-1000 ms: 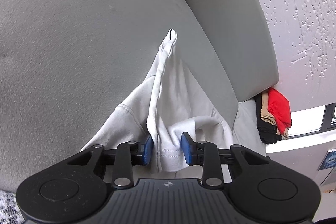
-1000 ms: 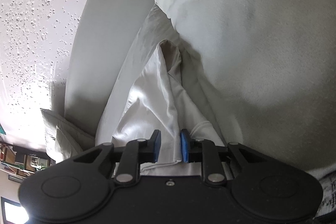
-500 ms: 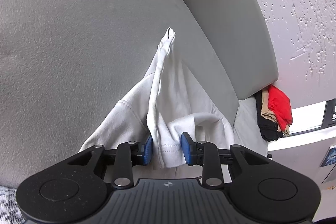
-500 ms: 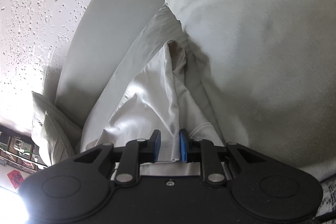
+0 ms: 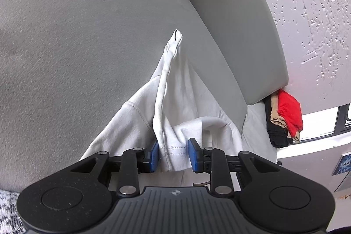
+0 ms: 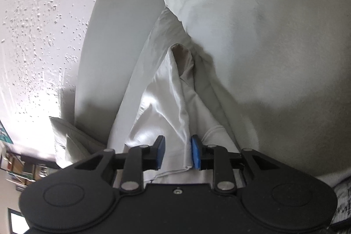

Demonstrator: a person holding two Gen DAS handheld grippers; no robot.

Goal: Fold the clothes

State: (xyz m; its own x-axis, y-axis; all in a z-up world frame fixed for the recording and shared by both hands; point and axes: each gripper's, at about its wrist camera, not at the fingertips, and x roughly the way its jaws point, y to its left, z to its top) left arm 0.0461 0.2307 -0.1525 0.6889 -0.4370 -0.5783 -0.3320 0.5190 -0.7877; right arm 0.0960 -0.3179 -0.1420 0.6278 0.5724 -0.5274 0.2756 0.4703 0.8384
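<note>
A: Where is the garment?

B: The white garment (image 5: 175, 100) lies bunched on the grey sofa (image 5: 65, 36), drawn into a ridge that tapers to a tip at about 12 o'clock. A hemmed edge sits between the pads of the left gripper (image 5: 172, 154). In the right wrist view a corner of the same white garment (image 6: 175, 106) lies between the pads of the right gripper (image 6: 176, 154).

A: Are the jaws clamped?

B: No. Both pairs stand apart, with gaps beside the cloth. Neither pinches it.

A: What could go wrong?

B: If either closes on only the top layer, the folds underneath would sag and twist. On the right, the corner lies against one pad, at 3 o'clock of the gap, so a closing jaw might catch only a sliver and let it slip. The loose fold at 2 o'clock of the left gripper could also be dragged along.

A: Anything nearby?

B: A pile of red and black clothes (image 5: 283, 117) at 3 o'clock, well apart.
</note>
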